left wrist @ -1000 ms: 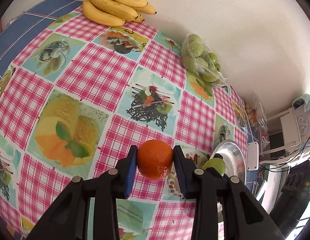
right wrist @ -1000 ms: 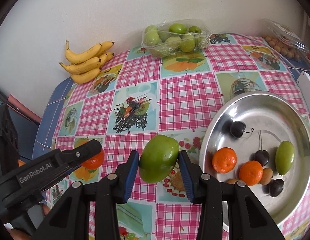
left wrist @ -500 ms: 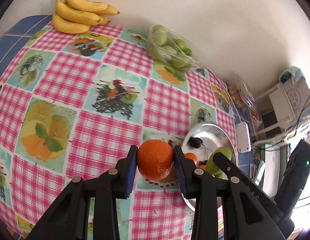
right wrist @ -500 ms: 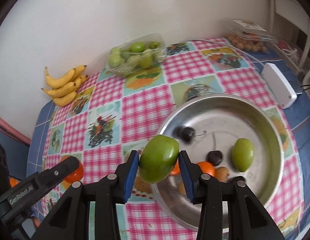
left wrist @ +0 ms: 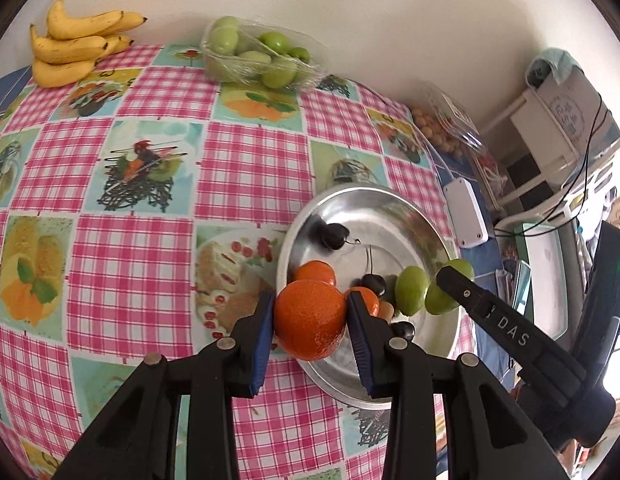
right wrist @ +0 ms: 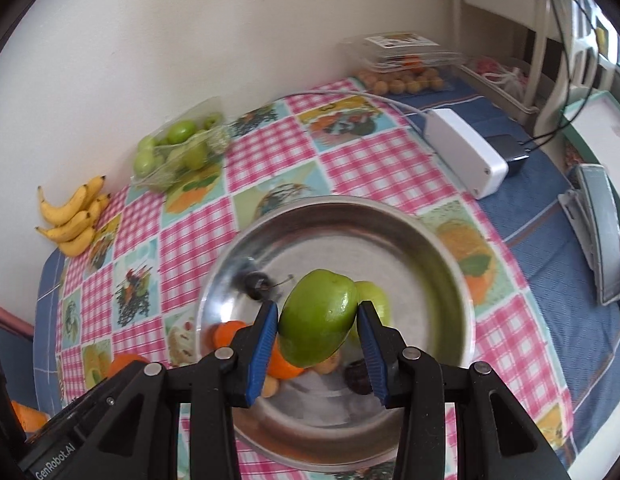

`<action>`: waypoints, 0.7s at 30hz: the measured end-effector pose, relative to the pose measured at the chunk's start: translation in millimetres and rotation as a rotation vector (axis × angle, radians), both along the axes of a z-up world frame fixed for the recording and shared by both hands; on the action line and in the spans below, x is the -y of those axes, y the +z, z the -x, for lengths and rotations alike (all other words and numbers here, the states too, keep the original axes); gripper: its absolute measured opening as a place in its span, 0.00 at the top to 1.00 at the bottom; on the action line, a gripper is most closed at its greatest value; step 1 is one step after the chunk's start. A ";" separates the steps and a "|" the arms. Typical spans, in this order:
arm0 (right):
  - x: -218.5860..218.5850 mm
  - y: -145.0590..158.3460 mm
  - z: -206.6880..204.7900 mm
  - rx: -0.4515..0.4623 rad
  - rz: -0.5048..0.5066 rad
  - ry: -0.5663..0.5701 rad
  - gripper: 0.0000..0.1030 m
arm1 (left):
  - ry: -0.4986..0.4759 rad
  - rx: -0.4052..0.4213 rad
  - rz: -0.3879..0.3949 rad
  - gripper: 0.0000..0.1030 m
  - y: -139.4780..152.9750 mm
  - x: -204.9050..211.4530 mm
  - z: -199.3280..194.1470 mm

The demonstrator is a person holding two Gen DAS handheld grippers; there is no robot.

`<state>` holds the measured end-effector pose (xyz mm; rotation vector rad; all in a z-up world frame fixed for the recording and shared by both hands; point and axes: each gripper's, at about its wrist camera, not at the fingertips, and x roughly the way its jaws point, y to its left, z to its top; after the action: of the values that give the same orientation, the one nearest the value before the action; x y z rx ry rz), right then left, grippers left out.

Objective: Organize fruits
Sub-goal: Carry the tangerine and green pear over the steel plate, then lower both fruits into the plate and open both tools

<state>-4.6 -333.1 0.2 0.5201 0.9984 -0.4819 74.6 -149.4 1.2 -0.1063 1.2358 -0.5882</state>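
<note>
Green fruit (right wrist: 317, 317) is pinched between the right gripper (right wrist: 317, 320) fingers, hanging over the middle of the steel bowl (right wrist: 441, 248). Orange (left wrist: 310, 319) is pinched between the left gripper (left wrist: 310, 320) fingers, over the bowl's near-left rim, only partly above the bowl.

Risks, judged from this pose:
- Left release too early: orange sits over the rim, so it could hit the edge and roll out onto the desk (left wrist: 130, 264).
- Bowl is already crowded on the near side: two oranges (left wrist: 315, 272), cherries (left wrist: 333, 235), a green fruit (left wrist: 410, 290). A drop from height likely bruises a cherry or bounces fruit out; both are round and will roll on the smooth steel.
- Both grippers converge on the same bowl; the right one's finger already shows close to the left's view. Finger-to-finger clash is plausible if both lower together.
- Grip on the green fruit is off-axis, fruit tilted; it may slip out sideways on opening.
- Light bowl may skid if a finger catches its rim.
</note>
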 end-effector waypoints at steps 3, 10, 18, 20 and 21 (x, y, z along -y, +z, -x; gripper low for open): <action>10.6 -2.1 7.4 -0.017 0.010 -0.029 0.57 | -0.020 0.002 -0.015 0.64 -4.8 8.6 3.0; 23.9 -14.7 15.3 -0.098 0.046 -0.059 0.57 | -0.052 -0.011 -0.058 0.64 -21.4 25.6 4.9; 29.1 -31.3 14.4 -0.161 0.049 -0.058 0.57 | -0.058 -0.029 -0.083 0.64 -34.2 32.0 3.6; 28.7 -36.7 12.6 -0.178 0.043 -0.053 0.57 | -0.056 -0.034 -0.084 0.64 -36.6 32.9 2.5; 28.7 -38.7 12.5 -0.185 0.041 -0.053 0.57 | -0.056 -0.035 -0.085 0.64 -37.6 33.5 2.4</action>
<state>-17.1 -361.8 -38.5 0.4724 1.1517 -0.6046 72.2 -183.0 -36.4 -0.0101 1.2990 -0.5837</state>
